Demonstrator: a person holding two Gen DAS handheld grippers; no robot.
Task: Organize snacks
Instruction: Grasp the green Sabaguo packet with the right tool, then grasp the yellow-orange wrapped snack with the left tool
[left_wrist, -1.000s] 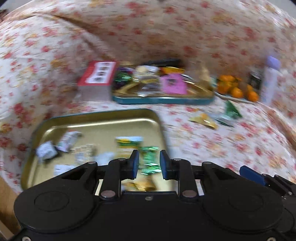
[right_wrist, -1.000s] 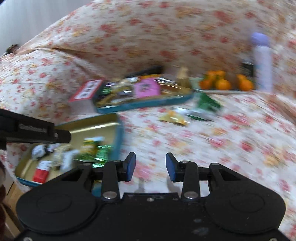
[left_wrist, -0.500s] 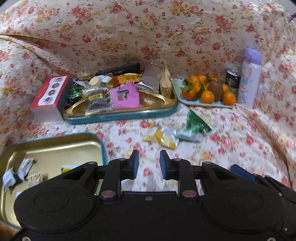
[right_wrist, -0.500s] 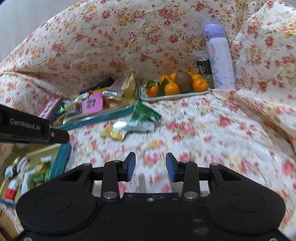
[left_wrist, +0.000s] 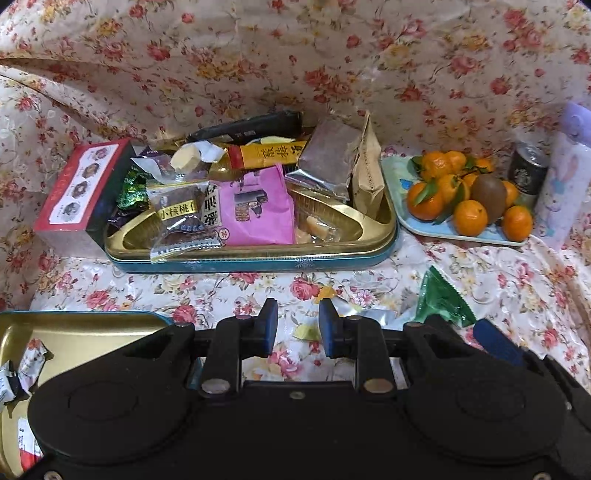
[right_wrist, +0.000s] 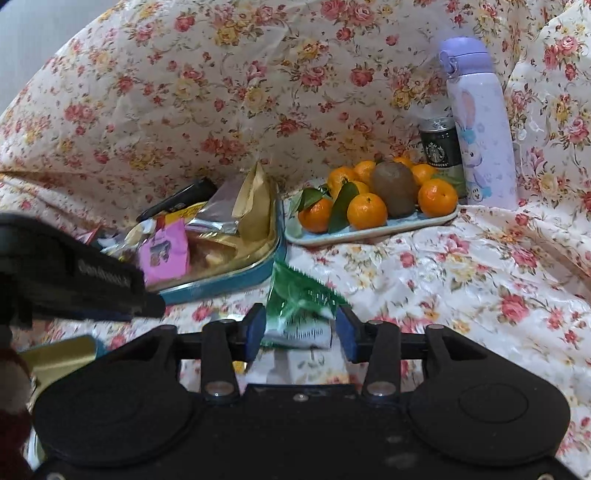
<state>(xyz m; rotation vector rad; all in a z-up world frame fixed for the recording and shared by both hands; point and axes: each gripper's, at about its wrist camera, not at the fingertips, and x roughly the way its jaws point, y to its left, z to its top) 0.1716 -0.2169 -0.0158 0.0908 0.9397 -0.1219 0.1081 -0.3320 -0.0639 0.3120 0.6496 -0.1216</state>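
A green snack packet (right_wrist: 299, 295) lies on the floral cloth between the fingers of my right gripper (right_wrist: 300, 332). Its jaws are opening and the pads stand beside the packet without pressing it. In the left wrist view the same packet (left_wrist: 439, 299) lies to the right of my left gripper (left_wrist: 297, 325), which is open over the cloth near a small yellow wrapped sweet (left_wrist: 325, 293). Behind stands a blue tin with a gold inside (left_wrist: 258, 254), piled with snack packs. A second gold tin (left_wrist: 74, 332) with a few sweets is at the lower left.
A pale blue plate (left_wrist: 461, 236) of tangerines and a kiwi sits right of the full tin, with a dark can (left_wrist: 526, 173) and a lilac bottle (left_wrist: 561, 184) behind it. A red box (left_wrist: 77, 184) leans at the tin's left. Draped floral cloth rises at the back.
Both grippers swung right, away from the lower-left tin and toward the loose packets. The right jaws stand wider, and the green packet now lies between them.
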